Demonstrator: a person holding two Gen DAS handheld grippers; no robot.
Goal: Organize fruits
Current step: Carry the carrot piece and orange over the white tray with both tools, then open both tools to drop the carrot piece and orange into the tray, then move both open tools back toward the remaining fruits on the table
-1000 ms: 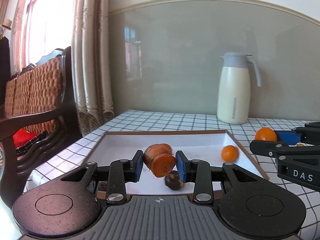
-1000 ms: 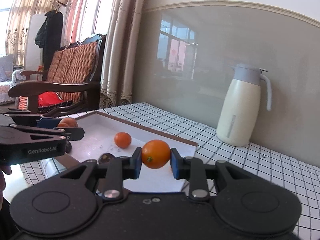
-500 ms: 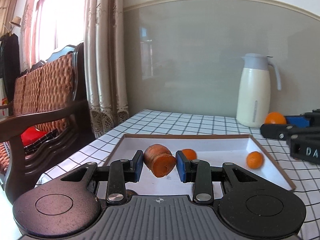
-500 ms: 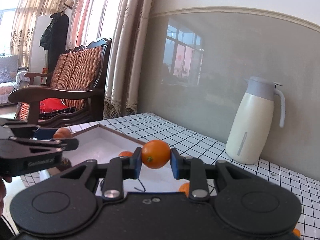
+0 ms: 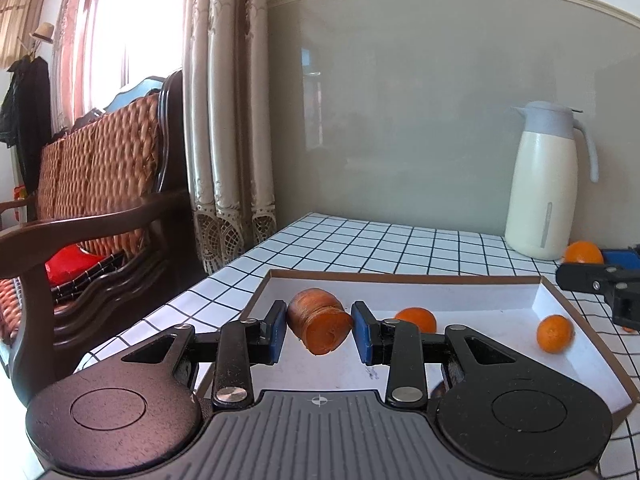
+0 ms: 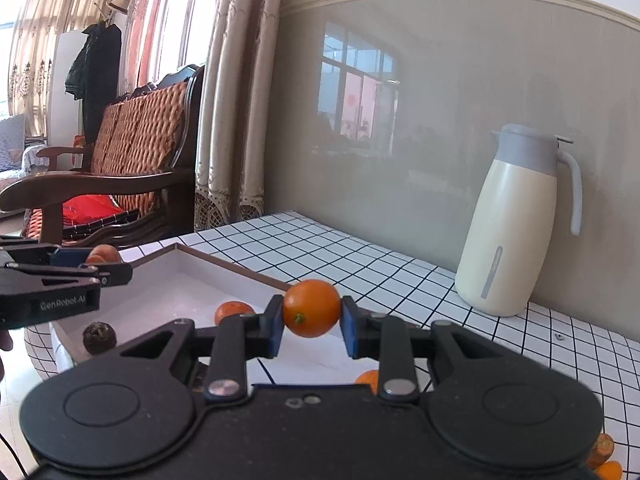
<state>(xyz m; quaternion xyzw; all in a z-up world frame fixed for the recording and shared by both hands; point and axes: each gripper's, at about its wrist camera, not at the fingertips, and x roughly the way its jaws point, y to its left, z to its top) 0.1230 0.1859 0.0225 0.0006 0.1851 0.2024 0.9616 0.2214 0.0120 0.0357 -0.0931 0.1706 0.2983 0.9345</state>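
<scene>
Sunlit room, curtains and a wicker-backed wooden bench at left. Table under a white cloth with black grid lines point(image 5: 360, 240); cream thermos jug point(image 5: 546, 184) stands at the far side by the grey wall panel.

Step in hand, by my reading: carrying fruit to the tray, both grippers loaded.
- Left gripper point(image 5: 319, 330): clamped on a stubby, ridged orange-brown fruit point(image 5: 320, 324), hard to identify; held above the tray's near-left part, clear of the floor.
- Right gripper point(image 6: 312, 326): pads closed on a round orange point(image 6: 311, 308), small stem scar facing the camera. It hangs over the tray's far-right corner region, above the rim rather than down inside.

Container: shallow white tray with brown rim point(image 5: 400, 276). Contents seen:
- two small oranges loose on the floor, one near the middle point(image 5: 416, 318), one toward the right wall point(image 5: 554, 334);
- one dark, wrinkled round fruit point(image 6: 99, 337) near the front-left corner in the right view.

Outside the tray: more orange fruit on the cloth at the lower right of the right view point(image 6: 602, 450), partly hidden by the gripper body.

Next move likely calls for lowering each fruit to the tray floor before opening; round ones will roll, so a low release away from the walls and from the loose oranges seems wise. Keep the two grippers apart over the tray.
</scene>
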